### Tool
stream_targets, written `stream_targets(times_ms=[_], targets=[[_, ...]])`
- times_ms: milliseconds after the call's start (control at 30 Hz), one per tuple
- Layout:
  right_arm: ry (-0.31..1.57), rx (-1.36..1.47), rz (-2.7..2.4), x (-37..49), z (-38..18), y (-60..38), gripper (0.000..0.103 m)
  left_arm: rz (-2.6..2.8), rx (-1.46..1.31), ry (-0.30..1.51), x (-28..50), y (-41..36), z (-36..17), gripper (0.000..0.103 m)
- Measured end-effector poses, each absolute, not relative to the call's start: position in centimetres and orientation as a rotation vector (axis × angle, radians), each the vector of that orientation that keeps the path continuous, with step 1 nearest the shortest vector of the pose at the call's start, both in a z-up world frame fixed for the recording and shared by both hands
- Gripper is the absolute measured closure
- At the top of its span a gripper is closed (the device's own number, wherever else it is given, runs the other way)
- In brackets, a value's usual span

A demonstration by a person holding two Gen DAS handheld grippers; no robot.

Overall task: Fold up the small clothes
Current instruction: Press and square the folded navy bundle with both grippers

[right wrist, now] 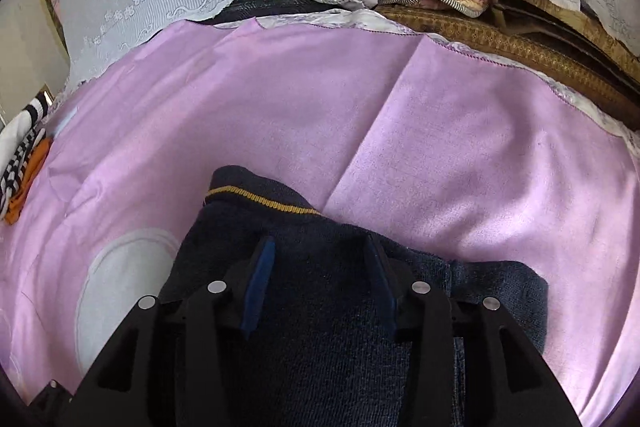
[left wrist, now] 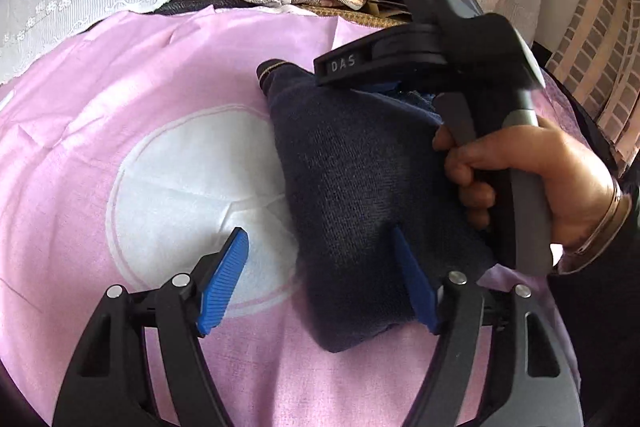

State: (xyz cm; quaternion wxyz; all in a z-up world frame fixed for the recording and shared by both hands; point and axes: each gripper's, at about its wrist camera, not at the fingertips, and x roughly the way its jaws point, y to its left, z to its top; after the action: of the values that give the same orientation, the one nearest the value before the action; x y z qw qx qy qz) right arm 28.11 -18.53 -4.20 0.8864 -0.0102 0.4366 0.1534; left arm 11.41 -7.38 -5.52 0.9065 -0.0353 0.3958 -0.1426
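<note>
The navy knit garment (left wrist: 360,187), folded, with a mustard stripe at its edge, lies on the pink sheet (left wrist: 140,75) beside the white circle (left wrist: 188,187). The left tool (left wrist: 320,279) gapes wide, one pad on the knit, gripping nothing. The right tool (right wrist: 318,287) stands half-open over the garment; whether it grips, I cannot tell. Only the right view shows striped clothes (right wrist: 20,155) far from the circle; only the left shows the hand (left wrist: 532,175).
</note>
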Motion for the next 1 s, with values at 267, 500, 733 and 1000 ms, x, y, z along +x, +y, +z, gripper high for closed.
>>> stream_targets(times_ms=[267,500,733,1000], targets=[[0.760,0.107,0.342,21.7,0.6,-22.7,0.055,-0.359,-0.161,0.804,10.9,-5.8,-3.5,0.034],[0.748,0.039,0.194,15.0,-0.5,-26.0,0.047,-0.335,-0.177,0.832,13.5,-5.8,-1.5,0.034],[0.872,0.145,0.161,16.5,-6.3,-28.7,0.013,-0.285,-0.033,0.841,13.2,-7.9,-4.6,0.020],[0.816,0.157,0.157,14.6,-4.9,-28.7,0.015,-0.249,0.001,0.785,12.2,-7.7,-3.9,0.019]])
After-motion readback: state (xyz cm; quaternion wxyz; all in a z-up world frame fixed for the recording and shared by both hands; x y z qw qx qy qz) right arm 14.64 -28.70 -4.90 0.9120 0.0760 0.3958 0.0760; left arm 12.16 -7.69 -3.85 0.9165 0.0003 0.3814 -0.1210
